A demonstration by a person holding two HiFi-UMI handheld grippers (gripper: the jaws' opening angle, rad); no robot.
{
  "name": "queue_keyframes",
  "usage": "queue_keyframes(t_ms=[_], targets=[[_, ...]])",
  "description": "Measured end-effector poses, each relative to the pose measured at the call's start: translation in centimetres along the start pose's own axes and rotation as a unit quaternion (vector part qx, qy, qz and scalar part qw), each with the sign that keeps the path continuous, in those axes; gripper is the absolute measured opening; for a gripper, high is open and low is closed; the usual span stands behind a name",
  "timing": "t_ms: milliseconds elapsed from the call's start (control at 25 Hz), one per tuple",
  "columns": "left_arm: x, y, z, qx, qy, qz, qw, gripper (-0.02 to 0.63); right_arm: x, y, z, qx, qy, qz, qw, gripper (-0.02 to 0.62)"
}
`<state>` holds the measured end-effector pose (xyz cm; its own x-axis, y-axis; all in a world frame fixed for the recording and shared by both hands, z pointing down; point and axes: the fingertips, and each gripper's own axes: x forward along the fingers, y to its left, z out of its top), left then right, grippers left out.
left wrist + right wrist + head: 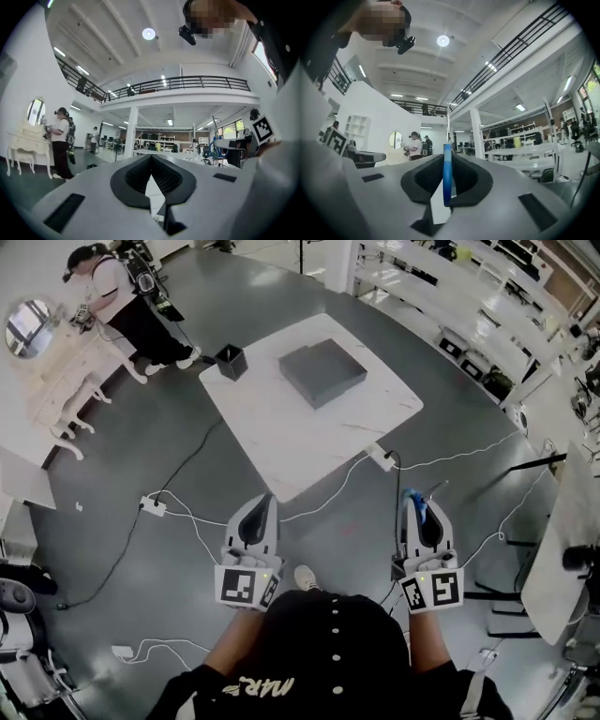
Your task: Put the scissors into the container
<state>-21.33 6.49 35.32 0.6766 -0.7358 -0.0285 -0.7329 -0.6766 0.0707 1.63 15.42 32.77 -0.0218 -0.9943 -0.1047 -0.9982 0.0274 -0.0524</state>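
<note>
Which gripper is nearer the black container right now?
Left. The left gripper hangs short of the container, almost in line; the right gripper is far off to its right.

The left gripper (151, 161) has its dark jaws closed tip to tip, with nothing caught between them. Off to the left a person (60, 140) stands at a white dressing table (28, 143) with an oval mirror (35, 111). Beyond, a white column (132, 131) rises to a balcony railing (187, 83) under a round ceiling lamp (148, 33).
</note>
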Motion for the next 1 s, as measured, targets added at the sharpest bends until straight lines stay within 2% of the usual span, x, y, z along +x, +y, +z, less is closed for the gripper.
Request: queue_keyframes(t_ms=[160,280,600,1000], targets=[[2.4,-1.8,-0.4,-0.003,0.006,-0.05,0.9987,0.026,-1.4,-2.0,0.2,-0.006,0.001,-0.051,0.999,0.056],[3.3,-2.2,-0.5,-0.004,0.007,-0.069,0.9976,0.026,-1.7,-2.3,0.3,-0.008,-0.003,-0.068,0.998,0.056],[4.0,-1.2,-0.2,0.0,0.003,-0.068,0.9977,0.026,-0.4,-2.3,0.3,-0.008,-0.012,-0.074,0.997,0.055],[7.0,0.8,0.0,0.007,0.001,-0.041,0.9991,0.026,4.5,-3.8,0.0,-0.005,-0.015,-0.047,0.999,0.055]])
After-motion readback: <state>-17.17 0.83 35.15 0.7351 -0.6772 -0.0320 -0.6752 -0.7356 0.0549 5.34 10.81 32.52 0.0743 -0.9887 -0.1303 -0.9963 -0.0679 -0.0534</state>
